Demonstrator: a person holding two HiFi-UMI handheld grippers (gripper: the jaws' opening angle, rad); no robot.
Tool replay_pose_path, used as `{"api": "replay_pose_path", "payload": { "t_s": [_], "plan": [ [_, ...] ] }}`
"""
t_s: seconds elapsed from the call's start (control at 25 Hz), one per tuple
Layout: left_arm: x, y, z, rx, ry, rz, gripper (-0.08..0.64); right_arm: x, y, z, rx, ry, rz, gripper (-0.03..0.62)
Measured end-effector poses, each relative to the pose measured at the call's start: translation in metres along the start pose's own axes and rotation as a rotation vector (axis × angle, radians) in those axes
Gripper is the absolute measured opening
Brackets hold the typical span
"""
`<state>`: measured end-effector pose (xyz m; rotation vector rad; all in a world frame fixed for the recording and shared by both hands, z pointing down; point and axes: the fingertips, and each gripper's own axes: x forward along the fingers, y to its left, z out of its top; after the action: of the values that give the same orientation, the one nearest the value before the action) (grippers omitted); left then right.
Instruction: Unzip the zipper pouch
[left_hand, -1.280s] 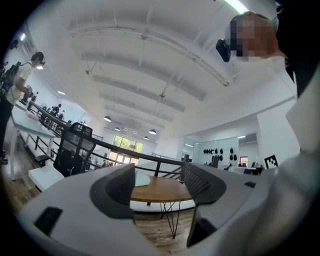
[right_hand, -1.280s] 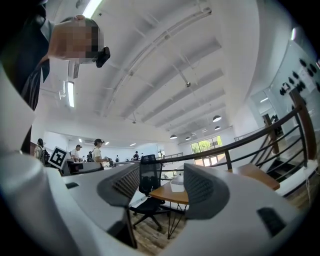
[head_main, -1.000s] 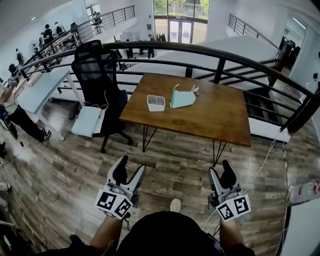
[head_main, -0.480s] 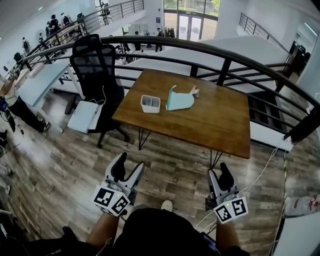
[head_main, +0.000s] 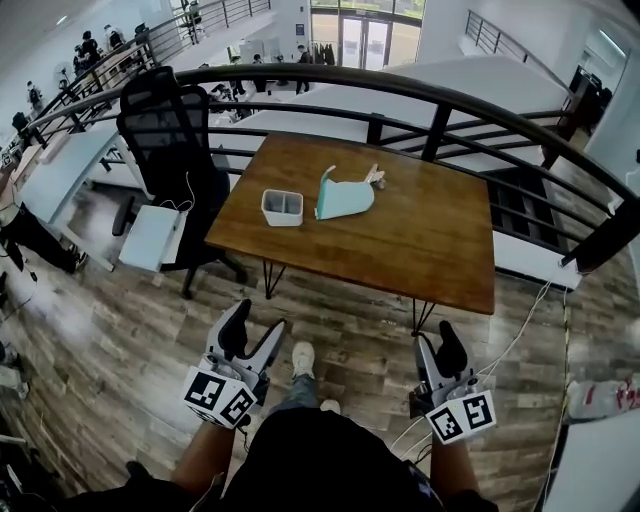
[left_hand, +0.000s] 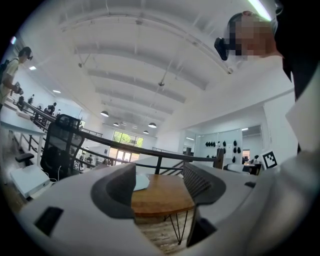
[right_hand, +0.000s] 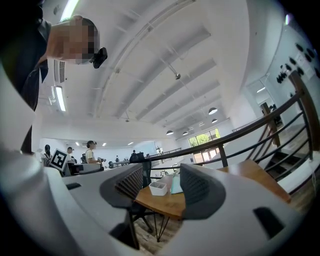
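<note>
the teal zipper pouch (head_main: 345, 198) lies untouched on the wooden table (head_main: 420, 240), well ahead of both grippers and just beside a white box (head_main: 283, 207). since a second ago the table has drawn slightly nearer as the person steps forward. the left gripper (head_main: 253, 338) is wide and empty. the right gripper (head_main: 438, 350), also empty, is closing its jaws. the unzipping looks not yet begun.

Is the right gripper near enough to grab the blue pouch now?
Probably not: the right gripper, empty jaws closing, hangs over the floor, well short of the wooden table holding the light blue zipper pouch.
</note>
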<state>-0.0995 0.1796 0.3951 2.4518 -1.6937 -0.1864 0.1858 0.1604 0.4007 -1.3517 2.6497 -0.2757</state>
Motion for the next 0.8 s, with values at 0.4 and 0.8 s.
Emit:
{"api": "replay_pose_path", "payload": {
  "t_s": [0.4, 0.8],
  "plan": [
    [0.091, 0.039, 0.010, -0.014, -0.012, -0.076, 0.295, 0.068, -0.035, 0.025, -0.026, -0.021, -0.051, 0.201],
    [0.167, 0.114, 0.016, -0.038, 0.004, -0.095, 0.295, 0.187, -0.043, 0.031, -0.063, 0.004, -0.015, 0.196]
  ]
}}
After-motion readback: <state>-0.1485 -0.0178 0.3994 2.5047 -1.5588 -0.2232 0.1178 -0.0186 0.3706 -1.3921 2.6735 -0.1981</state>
